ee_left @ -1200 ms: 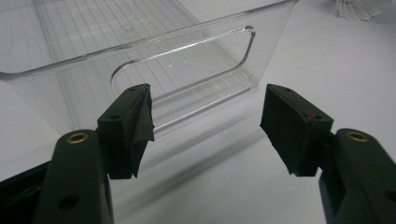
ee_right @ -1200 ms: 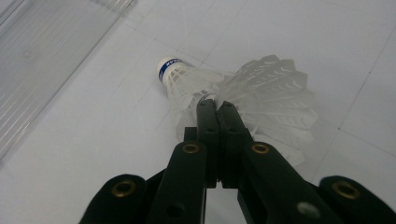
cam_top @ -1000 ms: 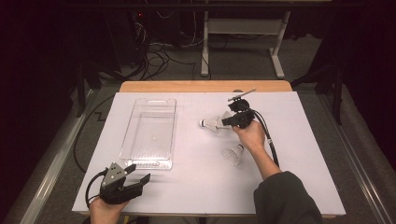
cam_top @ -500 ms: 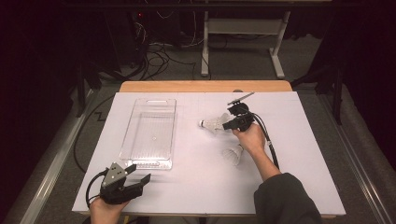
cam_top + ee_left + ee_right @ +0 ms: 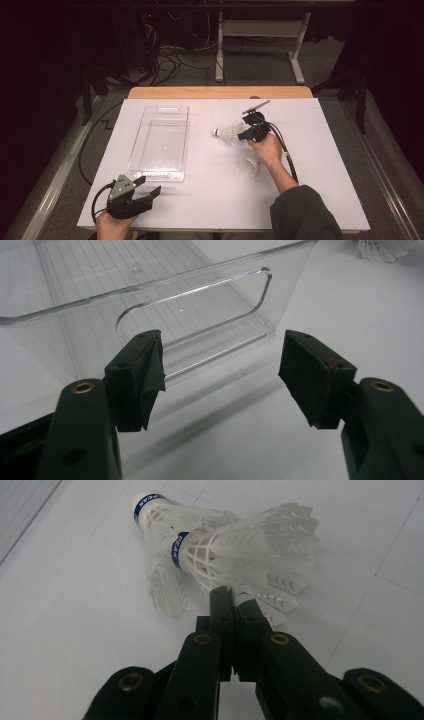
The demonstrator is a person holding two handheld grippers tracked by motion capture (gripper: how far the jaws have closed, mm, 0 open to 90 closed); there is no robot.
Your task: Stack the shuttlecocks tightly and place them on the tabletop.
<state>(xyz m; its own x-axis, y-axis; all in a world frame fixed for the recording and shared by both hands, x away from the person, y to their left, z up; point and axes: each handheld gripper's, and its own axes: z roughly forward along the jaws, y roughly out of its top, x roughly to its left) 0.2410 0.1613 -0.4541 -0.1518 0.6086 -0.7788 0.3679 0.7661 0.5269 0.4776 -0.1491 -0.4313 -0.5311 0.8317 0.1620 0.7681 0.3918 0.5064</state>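
Observation:
My right gripper (image 5: 243, 135) (image 5: 233, 599) is shut on the skirt rim of white shuttlecocks (image 5: 227, 134) (image 5: 220, 555), two nested one inside the other, each with a blue band at the cork. They point left, just over the white table right of centre. Another white shuttlecock (image 5: 248, 165) (image 5: 382, 249) lies on the table beside the right hand. My left gripper (image 5: 147, 185) (image 5: 220, 360) rests at the front left with its jaws wide open and nothing between them. It faces the near end wall of a clear plastic bin (image 5: 134, 156) (image 5: 200, 295), which holds nothing.
The white table sheet (image 5: 325, 165) ends in a wooden strip (image 5: 220, 92) at the far edge. Beyond it are a dark floor with cables (image 5: 165, 65) and a white stand's legs (image 5: 260, 45). A black cable (image 5: 287, 155) trails along the right forearm.

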